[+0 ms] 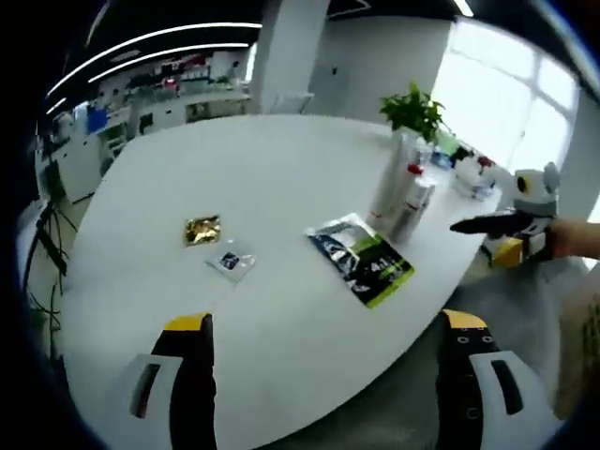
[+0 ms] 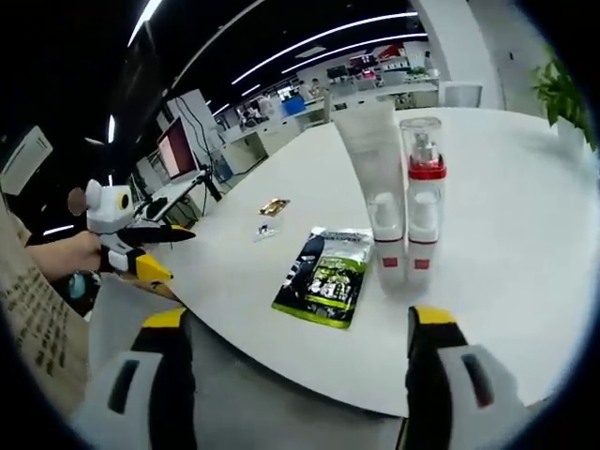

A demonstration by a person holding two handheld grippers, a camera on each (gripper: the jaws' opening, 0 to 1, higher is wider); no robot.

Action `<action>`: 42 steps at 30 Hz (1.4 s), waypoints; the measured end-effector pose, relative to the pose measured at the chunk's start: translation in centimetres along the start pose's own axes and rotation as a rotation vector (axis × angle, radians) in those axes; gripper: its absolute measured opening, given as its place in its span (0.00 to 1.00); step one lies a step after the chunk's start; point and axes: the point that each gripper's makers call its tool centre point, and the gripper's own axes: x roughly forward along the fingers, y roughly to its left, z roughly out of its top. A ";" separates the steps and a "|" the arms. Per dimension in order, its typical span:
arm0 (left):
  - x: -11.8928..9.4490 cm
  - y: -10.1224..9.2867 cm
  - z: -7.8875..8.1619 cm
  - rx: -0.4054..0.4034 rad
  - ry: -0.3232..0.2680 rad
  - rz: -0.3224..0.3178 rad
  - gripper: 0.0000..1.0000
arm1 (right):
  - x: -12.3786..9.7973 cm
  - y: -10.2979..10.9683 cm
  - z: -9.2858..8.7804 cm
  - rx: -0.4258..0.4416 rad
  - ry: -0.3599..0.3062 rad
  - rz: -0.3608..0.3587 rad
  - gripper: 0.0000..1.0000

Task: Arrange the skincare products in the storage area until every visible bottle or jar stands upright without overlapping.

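Both claws are held spread and empty at the bench (image 1: 281, 187) edge: the left claw (image 1: 323, 328) at the bottom of the left gripper view, the right claw (image 2: 295, 323) at the bottom of the right gripper view. A tube (image 2: 375, 169) and a spray bottle (image 2: 424, 202) are seen upright, side by side, right of centre. A green pouch (image 2: 323, 277) lies flat just beside them; a gold sachet (image 1: 202, 230) and a clear sachet (image 1: 231, 261) lie further off. The bottles seem already arranged; next, a check for fallen items is called for.
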 end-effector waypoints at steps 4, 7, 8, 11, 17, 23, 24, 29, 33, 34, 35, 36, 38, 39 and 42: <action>-1.1 -0.2 0.8 -0.038 -0.091 -0.008 0.97 | -0.1 0.0 0.0 -0.006 -0.002 -0.004 0.95; -1.6 -0.1 0.9 -0.068 -0.122 -0.012 0.97 | 0.0 0.0 0.0 -0.017 -0.001 -0.004 0.95; -1.6 -0.1 0.9 -0.070 -0.133 -0.012 0.97 | -0.1 0.0 -0.1 -0.020 0.001 -0.005 0.94; -1.7 0.1 1.7 -0.070 -0.175 0.004 0.97 | -0.1 -0.1 0.0 -0.022 -0.001 -0.009 0.94; -1.3 0.5 1.5 -0.085 -0.167 0.013 0.97 | -0.1 -0.1 -0.1 -0.024 0.002 -0.012 0.94; -1.0 0.2 0.8 -0.072 -0.121 0.013 0.97 | 0.0 0.0 -0.1 -0.027 0.006 -0.010 0.94; -1.0 0.3 0.7 -0.071 -0.118 0.015 0.97 | 0.0 -0.1 -0.1 -0.027 0.007 -0.010 0.93; -0.7 0.5 0.7 -0.101 -0.115 0.028 0.97 | 0.0 -0.1 -0.2 -0.024 0.010 -0.011 0.93; -0.2 1.2 0.7 -0.126 -0.102 0.054 0.97 | 0.0 -0.1 -0.3 -0.026 0.015 -0.012 0.93; 0.0 1.3 0.8 -0.133 -0.099 0.063 0.97 | 0.0 -0.1 -0.3 -0.026 0.016 -0.012 0.93; 0.3 1.6 0.9 -0.141 -0.092 0.079 0.97 | 0.0 -0.1 -0.3 -0.026 0.016 -0.011 0.93; 0.5 1.8 1.0 -0.144 -0.088 0.083 0.96 | 0.0 -0.1 -0.3 -0.026 0.017 -0.011 0.93; 1.2 2.3 1.3 -0.155 -0.080 0.102 0.94 | 0.0 -0.1 -0.3 -0.025 0.018 -0.013 0.93; 1.5 2.5 1.5 -0.158 -0.078 0.109 0.94 | 0.0 -0.2 -0.3 -0.024 0.019 -0.013 0.93; 2.8 3.2 2.0 -0.167 -0.070 0.141 0.94 | 0.0 -0.2 -0.3 -0.020 0.020 -0.013 0.93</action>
